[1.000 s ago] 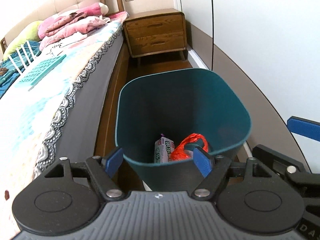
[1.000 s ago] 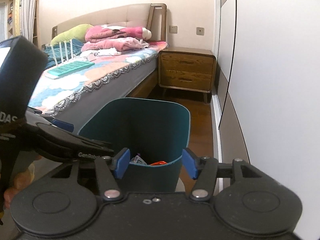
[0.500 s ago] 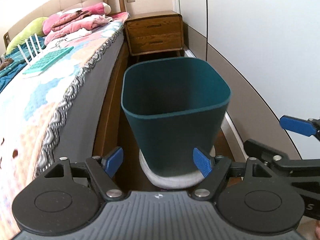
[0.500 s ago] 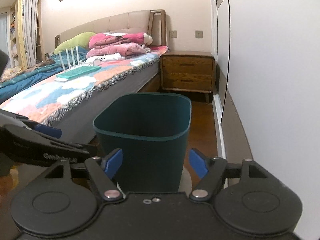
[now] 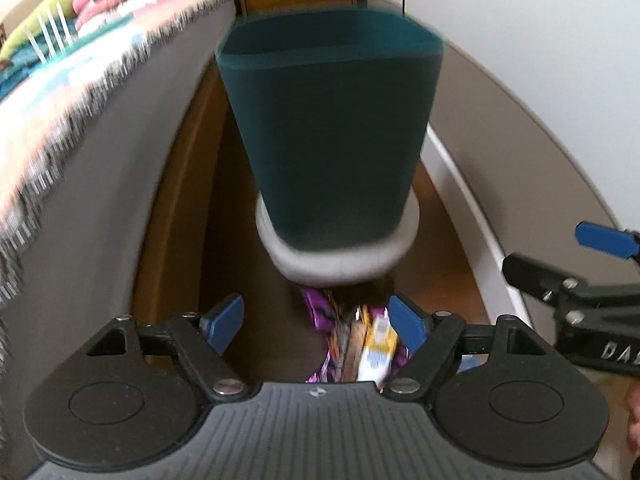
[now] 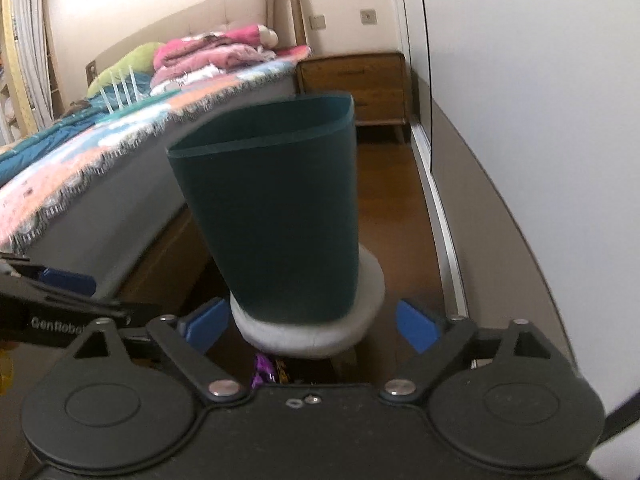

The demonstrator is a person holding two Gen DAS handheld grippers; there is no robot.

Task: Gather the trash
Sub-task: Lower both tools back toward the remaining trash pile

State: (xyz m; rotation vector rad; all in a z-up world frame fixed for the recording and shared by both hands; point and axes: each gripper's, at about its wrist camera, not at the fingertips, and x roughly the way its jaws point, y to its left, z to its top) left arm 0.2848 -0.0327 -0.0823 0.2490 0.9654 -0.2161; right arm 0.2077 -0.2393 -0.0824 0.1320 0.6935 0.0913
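Crumpled purple and yellow wrappers (image 5: pixel 360 340) lay on the wooden floor just before the teal bin (image 5: pixel 332 128) and its grey base. The left gripper (image 5: pixel 316 320), jaws wide and empty, hung over them; it should straddle the heap before closing. The right gripper (image 6: pixel 308 324), its jaws having just opened wide, held nothing.

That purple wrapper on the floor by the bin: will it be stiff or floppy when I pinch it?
The wrapper looks crumpled and glossy, so it is probably thin film: floppy, light, perhaps slippery between pads. It lies flat on the floor, partly beneath the bin's grey base, so it may drag or snag there. The left gripper straddles it, open.
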